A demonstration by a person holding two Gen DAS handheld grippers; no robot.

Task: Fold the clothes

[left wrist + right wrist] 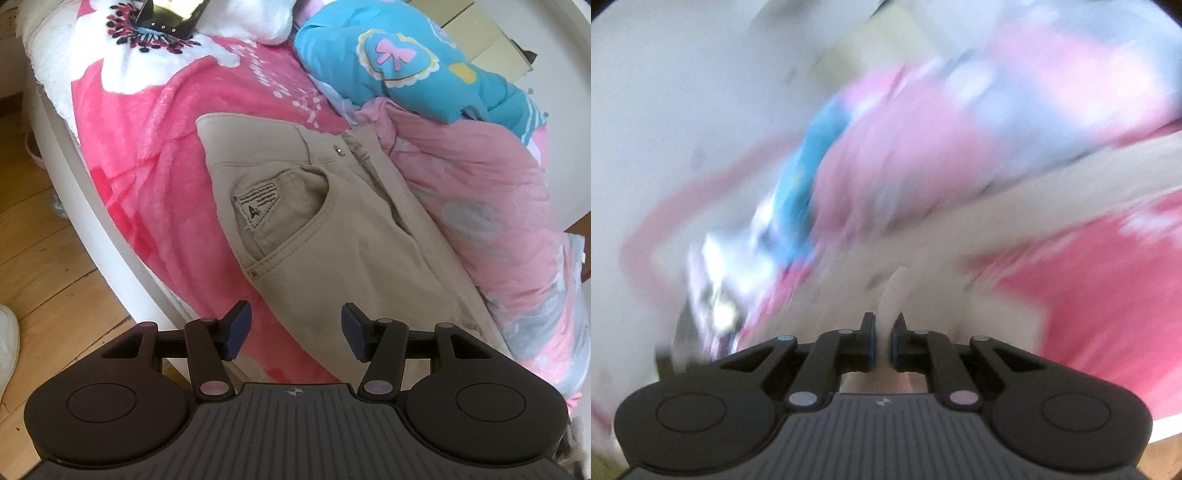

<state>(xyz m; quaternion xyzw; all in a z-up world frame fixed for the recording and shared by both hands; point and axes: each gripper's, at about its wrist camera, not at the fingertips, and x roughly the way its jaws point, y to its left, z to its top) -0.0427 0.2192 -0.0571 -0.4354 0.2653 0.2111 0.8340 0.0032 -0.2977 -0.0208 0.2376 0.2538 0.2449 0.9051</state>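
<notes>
Khaki trousers [332, 236] lie lengthwise on the pink blanket [147, 155], frame centre, apparently halved leg over leg. Your left hand-held gripper [295, 330] hovers released. Your right hand-held gripper [884, 341] pinches pale cloth; view blurred. Crosswise folds look outstanding.

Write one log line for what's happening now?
left gripper: open, above khaki trousers | right gripper: shut on pale cloth | right view blurred

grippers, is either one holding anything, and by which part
Right gripper pinches a fold of beige cloth; which part is blurred. Left gripper holds nothing.
</notes>
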